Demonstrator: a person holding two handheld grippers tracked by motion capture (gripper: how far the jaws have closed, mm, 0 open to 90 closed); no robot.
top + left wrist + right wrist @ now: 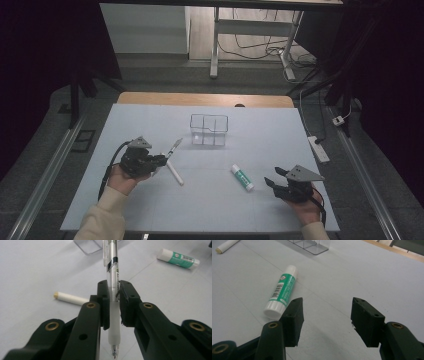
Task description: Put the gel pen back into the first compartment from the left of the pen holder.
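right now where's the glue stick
In the high view the glue stick lies flat on the table, right of centre, between the white marker and the open right gripper.

The pen [111, 277] has a clear glossy plastic barrel with a frosted grip; the glue stick [282, 290] is smooth plastic; the table [270, 140] is matt.

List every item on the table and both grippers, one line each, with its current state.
Pen: clamped in the left gripper, lifted off the table.
Left gripper: shut on the pen.
Right gripper: open, holding nothing.
Glue stick: lying flat, capped.
White stick: lying flat, loose.
Clear organizer: upright, compartments empty.
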